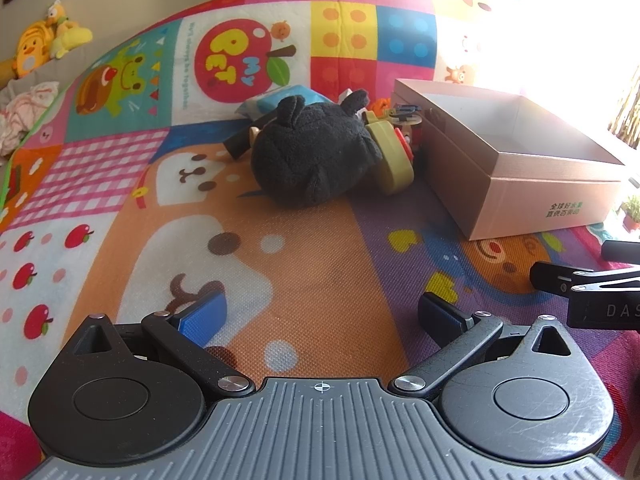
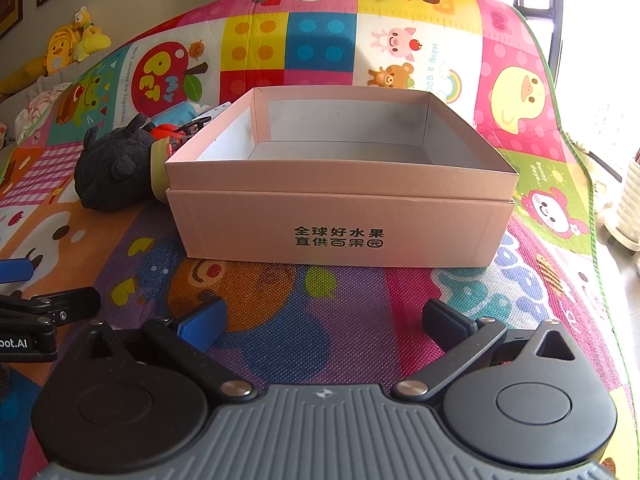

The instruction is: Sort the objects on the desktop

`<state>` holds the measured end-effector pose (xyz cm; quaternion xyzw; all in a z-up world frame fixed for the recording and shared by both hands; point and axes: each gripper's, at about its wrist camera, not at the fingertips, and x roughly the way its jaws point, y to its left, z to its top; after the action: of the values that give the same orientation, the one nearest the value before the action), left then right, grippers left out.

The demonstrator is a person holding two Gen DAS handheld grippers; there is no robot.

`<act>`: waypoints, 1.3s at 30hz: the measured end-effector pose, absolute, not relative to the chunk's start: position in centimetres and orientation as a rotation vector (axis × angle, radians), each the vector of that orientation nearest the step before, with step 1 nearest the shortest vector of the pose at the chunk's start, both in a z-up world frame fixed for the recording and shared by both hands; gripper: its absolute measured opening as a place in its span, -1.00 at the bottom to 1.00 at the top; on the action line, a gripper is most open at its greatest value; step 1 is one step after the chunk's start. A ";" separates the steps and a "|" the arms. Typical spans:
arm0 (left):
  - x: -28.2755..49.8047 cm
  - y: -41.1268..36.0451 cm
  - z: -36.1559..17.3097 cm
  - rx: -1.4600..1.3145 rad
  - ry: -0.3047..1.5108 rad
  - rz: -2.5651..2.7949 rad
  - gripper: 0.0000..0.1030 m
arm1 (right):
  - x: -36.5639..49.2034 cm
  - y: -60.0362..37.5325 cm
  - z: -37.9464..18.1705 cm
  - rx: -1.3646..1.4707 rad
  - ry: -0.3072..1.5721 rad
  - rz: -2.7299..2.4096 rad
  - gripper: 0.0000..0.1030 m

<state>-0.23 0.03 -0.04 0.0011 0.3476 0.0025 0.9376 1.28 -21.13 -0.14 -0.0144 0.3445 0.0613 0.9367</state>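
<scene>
A black plush toy [image 1: 312, 152] lies on the colourful play mat, ahead of my left gripper [image 1: 320, 316], which is open and empty. Behind the plush lie an olive-yellow toy with a red part [image 1: 394, 158], a blue packet [image 1: 288, 98] and small toys [image 1: 404, 114]. An open pink cardboard box [image 1: 520, 184] stands to the right of the pile. In the right wrist view the box [image 2: 340, 224] sits straight ahead of my right gripper [image 2: 324, 320], open and empty. The box interior looks empty. The plush [image 2: 112, 168] lies left of the box.
The play mat [image 1: 304, 280] covers the surface. Yellow plush toys [image 1: 44, 40] and a bundle of cloth [image 1: 24, 116] lie beyond its far left edge. The right gripper's body [image 1: 592, 292] shows at the left view's right edge. The mat's right edge [image 2: 588, 184] drops off near a window.
</scene>
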 end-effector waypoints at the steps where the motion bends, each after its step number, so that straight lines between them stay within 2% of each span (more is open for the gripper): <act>1: -0.2 0.0 0.0 0.002 0.710 0.005 1.00 | 1.3 -21.0 -0.1 -0.033 0.711 0.125 1.00; 20: -0.1 0.3 -0.1 0.007 0.724 -0.010 1.00 | 0.8 -20.0 0.3 -0.074 0.766 0.146 1.00; 39: 1.4 0.7 2.1 0.022 0.678 0.033 1.00 | -0.2 -20.1 0.4 -0.075 0.771 0.180 1.00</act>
<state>1.42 0.69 2.08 0.0106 0.3327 0.0161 0.9428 -0.16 -20.07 0.38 -0.0367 0.3756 0.0877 0.9219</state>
